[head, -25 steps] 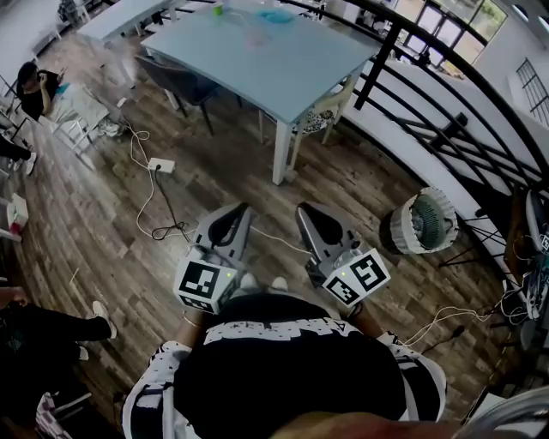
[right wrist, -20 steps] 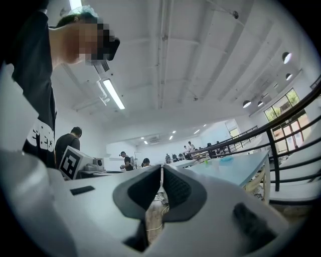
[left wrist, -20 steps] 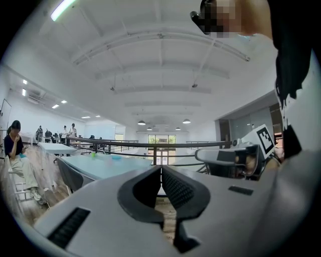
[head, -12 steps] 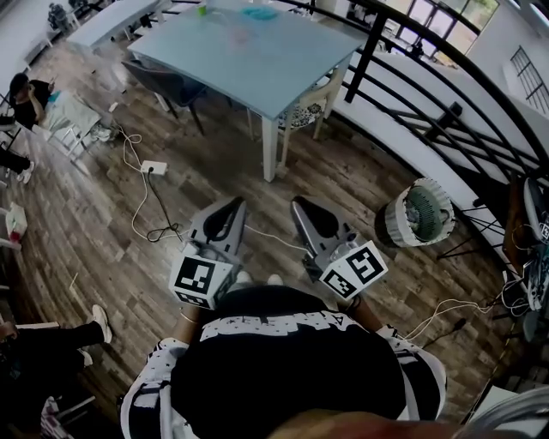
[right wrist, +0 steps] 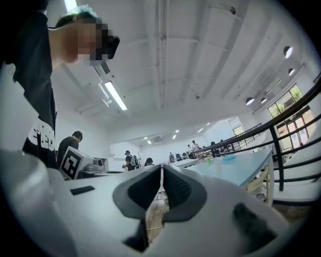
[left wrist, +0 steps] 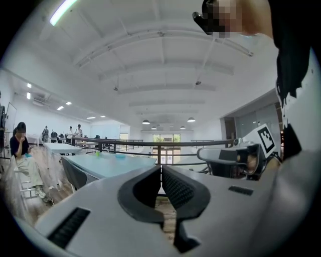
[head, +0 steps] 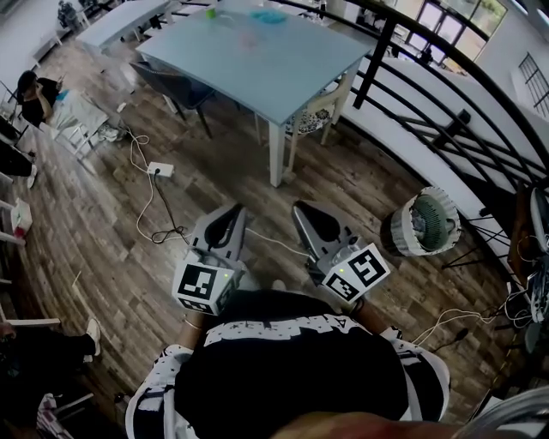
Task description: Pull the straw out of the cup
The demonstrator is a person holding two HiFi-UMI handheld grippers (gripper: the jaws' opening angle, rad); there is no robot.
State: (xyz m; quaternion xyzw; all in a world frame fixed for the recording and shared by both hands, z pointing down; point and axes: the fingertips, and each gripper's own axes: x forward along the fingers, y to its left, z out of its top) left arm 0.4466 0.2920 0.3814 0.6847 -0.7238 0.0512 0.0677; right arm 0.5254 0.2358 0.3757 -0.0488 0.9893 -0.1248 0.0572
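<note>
The pale blue table (head: 274,64) stands well ahead of me, with small items at its far end: a blue one (head: 266,15) and a green one (head: 212,12). A faint clear shape (head: 249,36) may be the cup; no straw can be made out. Both grippers are held close to my body over the wooden floor, far from the table. My left gripper (head: 233,211) is shut with nothing in it, its pads meeting in the left gripper view (left wrist: 161,168). My right gripper (head: 302,208) is likewise shut and holds nothing (right wrist: 161,168).
A dark chair (head: 176,86) and a patterned chair (head: 313,116) stand at the table. A power strip (head: 160,169) and cables trail over the floor. A round fan (head: 420,223) sits right, below the black railing (head: 429,103). A seated person (head: 34,90) is far left.
Both grippers stay shut and close to my body. The head view has swayed a little, so the table and floor shift slightly in frame.
</note>
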